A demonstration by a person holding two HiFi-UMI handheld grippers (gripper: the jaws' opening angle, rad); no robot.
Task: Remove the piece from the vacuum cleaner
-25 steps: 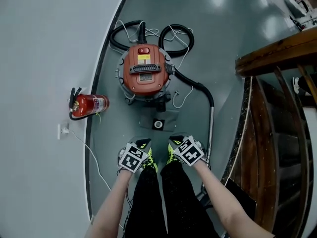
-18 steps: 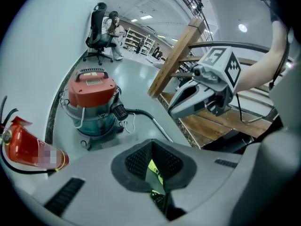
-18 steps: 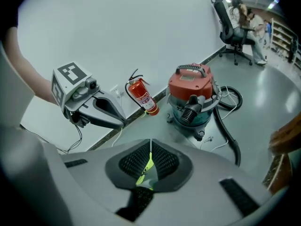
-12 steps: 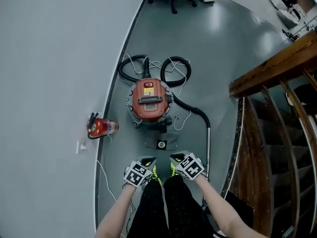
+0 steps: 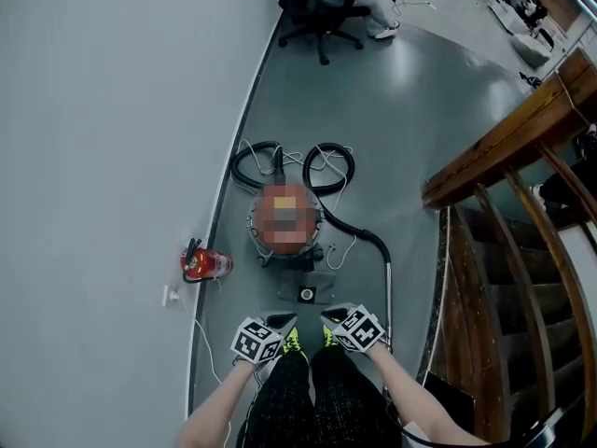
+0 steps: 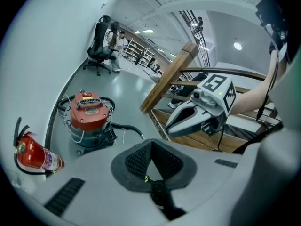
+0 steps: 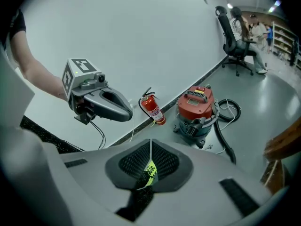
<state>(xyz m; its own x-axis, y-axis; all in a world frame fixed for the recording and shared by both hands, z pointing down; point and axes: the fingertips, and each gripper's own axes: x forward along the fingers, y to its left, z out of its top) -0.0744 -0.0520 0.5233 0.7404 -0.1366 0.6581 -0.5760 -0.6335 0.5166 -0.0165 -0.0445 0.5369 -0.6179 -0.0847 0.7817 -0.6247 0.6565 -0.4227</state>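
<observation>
The red drum vacuum cleaner (image 5: 284,222) stands on the grey floor by the curved wall, partly under a blur patch. Its black hose (image 5: 359,234) bends into a metal wand (image 5: 388,287) on its right. A flat grey floor head (image 5: 306,293) lies just in front of it. My left gripper (image 5: 272,328) and right gripper (image 5: 340,319) hang side by side above my legs, well short of the vacuum, both shut and empty. The left gripper view shows the vacuum (image 6: 87,117) beyond the shut left gripper (image 6: 151,144). The right gripper view shows the vacuum (image 7: 195,105) past the shut right gripper (image 7: 150,146).
A red fire extinguisher (image 5: 205,264) lies against the wall left of the vacuum, beside a white wall socket (image 5: 171,296) with a cable. Black hose loops (image 5: 280,164) lie behind the vacuum. A wooden stair rail (image 5: 504,138) runs along the right. An office chair (image 5: 317,12) stands far back.
Both grippers have risen together with the head camera, so the vacuum and extinguisher look smaller and farther away. The office chair has come into view. Both jaws stayed shut.
</observation>
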